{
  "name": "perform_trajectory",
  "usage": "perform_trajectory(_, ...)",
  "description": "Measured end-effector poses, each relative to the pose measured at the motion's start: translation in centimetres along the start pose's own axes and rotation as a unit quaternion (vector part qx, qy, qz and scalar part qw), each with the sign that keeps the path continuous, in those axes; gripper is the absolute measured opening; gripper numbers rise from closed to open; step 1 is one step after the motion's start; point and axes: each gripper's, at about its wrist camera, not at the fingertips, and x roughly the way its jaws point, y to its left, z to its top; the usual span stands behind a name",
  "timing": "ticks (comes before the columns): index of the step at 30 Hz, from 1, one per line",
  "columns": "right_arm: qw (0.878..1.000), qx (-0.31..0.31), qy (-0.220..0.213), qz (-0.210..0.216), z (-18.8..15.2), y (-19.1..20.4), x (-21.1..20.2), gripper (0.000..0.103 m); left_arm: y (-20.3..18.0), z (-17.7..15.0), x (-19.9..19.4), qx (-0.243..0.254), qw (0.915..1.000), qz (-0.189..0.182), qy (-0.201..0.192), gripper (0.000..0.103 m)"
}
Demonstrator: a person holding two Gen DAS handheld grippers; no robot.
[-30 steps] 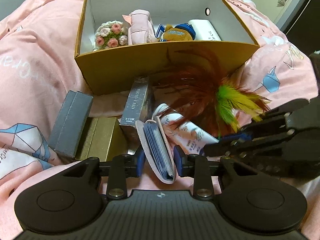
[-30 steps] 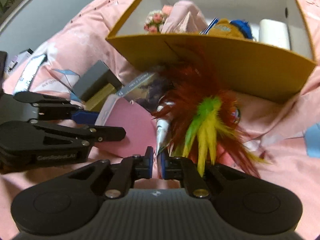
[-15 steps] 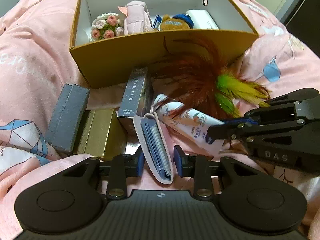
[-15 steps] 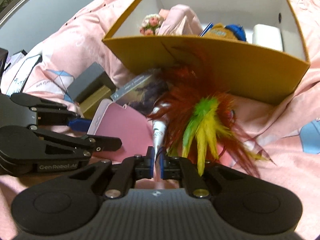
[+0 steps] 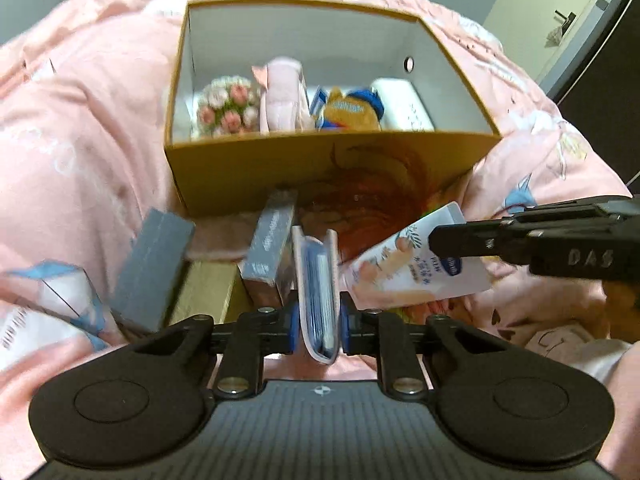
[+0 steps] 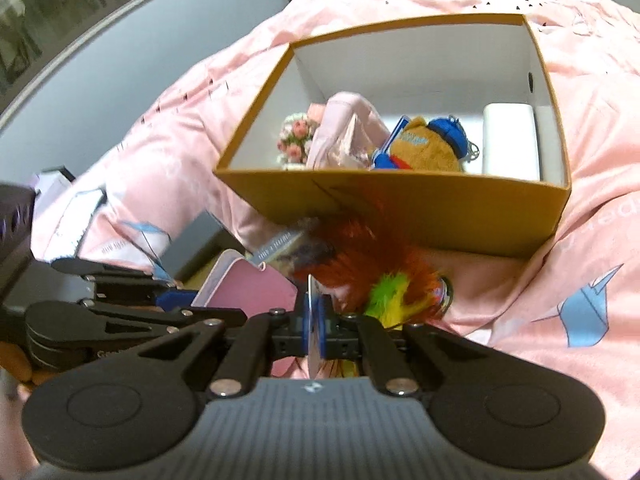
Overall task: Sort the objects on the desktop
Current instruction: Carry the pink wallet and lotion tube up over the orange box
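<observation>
From my left wrist camera, my left gripper (image 5: 319,322) has just been closing, and its blue pads now press both covers of the pink card wallet (image 5: 318,292), held spine-down with its long axis running straight ahead along my fingers. Dead ahead and higher lies the open yellow cardboard box (image 5: 320,168), its near wall facing me. Inside it sit a crocheted flower bouquet (image 5: 228,106), a pink pouch (image 5: 282,100), a brown plush keychain (image 5: 348,114) and a white case (image 5: 402,106). My right gripper (image 5: 444,240) reaches in from the right, clamped on the flat crimped tail of a hand-cream tube (image 5: 416,272), which lies crosswise, just right of the wallet. A grey box (image 5: 154,264) and a photo-card box (image 5: 272,248) rest on the pink quilt (image 5: 80,160) short of the box.

From my right wrist camera, the tube shows only as a thin edge (image 6: 314,320) nipped between nearly shut pads. A feather cat toy (image 6: 372,276) lies just beyond my fingers, against the box wall; whether it touches the tube I cannot tell. Both loads sit below the box rim, so each must rise and go forward; the left hand's line looks straighter.
</observation>
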Motion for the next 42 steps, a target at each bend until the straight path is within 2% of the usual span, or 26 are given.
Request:
perform_trajectory(5,1.000,-0.004,-0.027,0.015,1.2,0.5,-1.9,0.004,0.3,1.1,-1.6,-0.013,0.9996,-0.015,-0.021,0.020)
perform_trajectory(16,0.996,-0.028,-0.085,-0.008,3.5,0.4,-4.6,0.004,-0.2,3.1,-4.3,-0.006,0.9974,-0.003,-0.071,0.020)
perform_trajectory(22,0.994,-0.007,-0.109,0.008,4.8,-0.3,-5.7,0.004,-0.9,4.5,-5.9,0.000,0.9945,-0.001,-0.105,0.020)
perform_trajectory(30,0.987,0.008,-0.163,0.001,6.5,-1.1,-7.8,0.004,-2.3,7.7,-7.2,0.022,0.9898,-0.018,-0.139,0.020)
perform_trajectory(37,0.977,0.020,-0.208,-0.046,8.0,-2.1,-8.6,0.004,-3.3,11.3,-7.7,0.038,0.9832,-0.026,-0.176,0.020)
perform_trajectory(42,0.973,0.026,-0.216,-0.077,8.5,-3.3,-8.3,0.004,-4.2,13.5,-5.4,0.046,0.9854,-0.040,-0.159,0.020)
